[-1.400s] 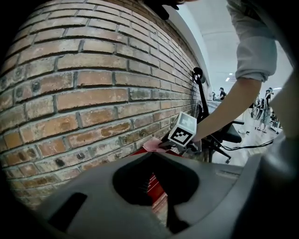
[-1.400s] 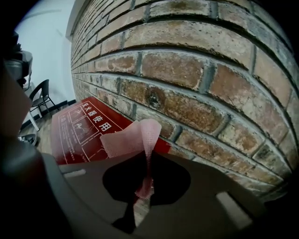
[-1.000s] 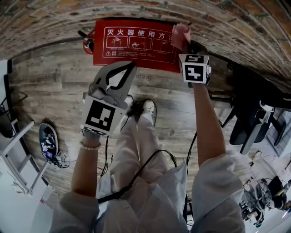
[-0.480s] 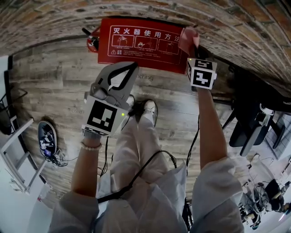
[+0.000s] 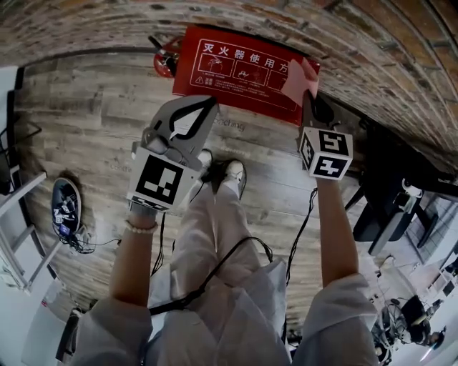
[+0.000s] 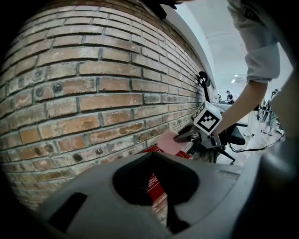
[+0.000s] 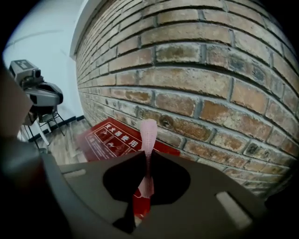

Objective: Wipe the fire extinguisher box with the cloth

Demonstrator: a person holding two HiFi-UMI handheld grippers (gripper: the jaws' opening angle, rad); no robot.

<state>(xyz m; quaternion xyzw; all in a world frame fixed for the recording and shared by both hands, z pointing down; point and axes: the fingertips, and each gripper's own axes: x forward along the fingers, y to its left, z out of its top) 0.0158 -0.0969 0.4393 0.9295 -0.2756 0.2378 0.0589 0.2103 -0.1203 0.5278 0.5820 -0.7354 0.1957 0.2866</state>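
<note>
The red fire extinguisher box [image 5: 240,68] with white printed instructions stands on the floor against the brick wall. My right gripper [image 5: 309,100] is shut on a pink cloth [image 5: 300,80], which hangs over the box's right end. In the right gripper view the cloth [image 7: 148,133] stands edge-on between the jaws, with the box [image 7: 110,137] below it. My left gripper [image 5: 204,106] is shut with nothing in it and hovers over the floor in front of the box. The left gripper view shows the cloth [image 6: 169,141] and the right gripper [image 6: 189,135] near the wall.
A brick wall [image 5: 215,18] runs behind the box. A red extinguisher [image 5: 166,61] lies at the box's left end. A black office chair [image 5: 390,207] stands to the right. A small bag with cables [image 5: 66,207] lies on the wood floor [image 5: 93,129] at left.
The right gripper has drawn the cloth toward me across the box's right end. The head view has swung, so the box sits further right. The left gripper has barely moved.
</note>
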